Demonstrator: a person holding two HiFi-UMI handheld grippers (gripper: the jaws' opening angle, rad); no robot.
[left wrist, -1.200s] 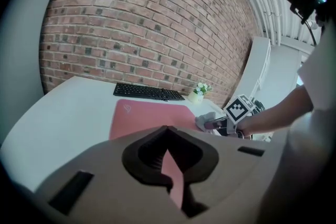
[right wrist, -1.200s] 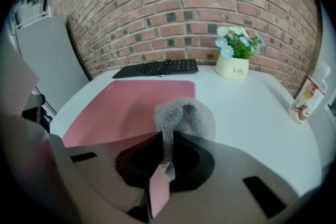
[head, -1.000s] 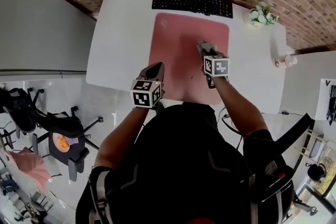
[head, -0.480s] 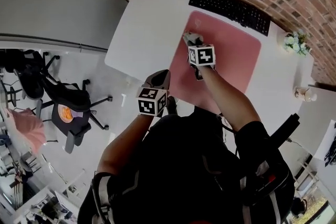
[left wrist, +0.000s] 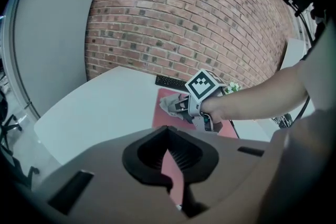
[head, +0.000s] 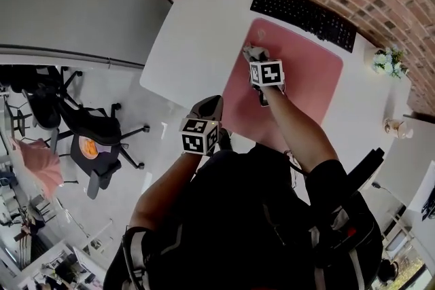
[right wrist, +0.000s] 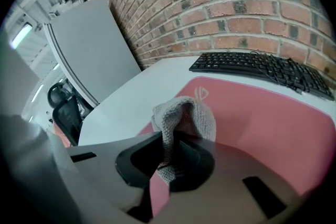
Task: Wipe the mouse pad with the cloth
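A pink mouse pad lies on the white table, also in the right gripper view. My right gripper is shut on a grey knitted cloth, pressing it on the pad near its left edge. The cloth bunches up between the jaws, close to the pad's logo corner. My left gripper hovers at the table's near edge, shut with nothing in it. From the left gripper view I see the right gripper's marker cube and the cloth ahead.
A black keyboard lies just beyond the pad, against the brick wall. A small flower pot and a small white object stand at the table's right. Office chairs stand on the floor to the left, beside a grey partition.
My right gripper has slid the cloth from the pad's middle leftward to its left edge. The left gripper has stayed by the table's near edge. The head view has shifted.
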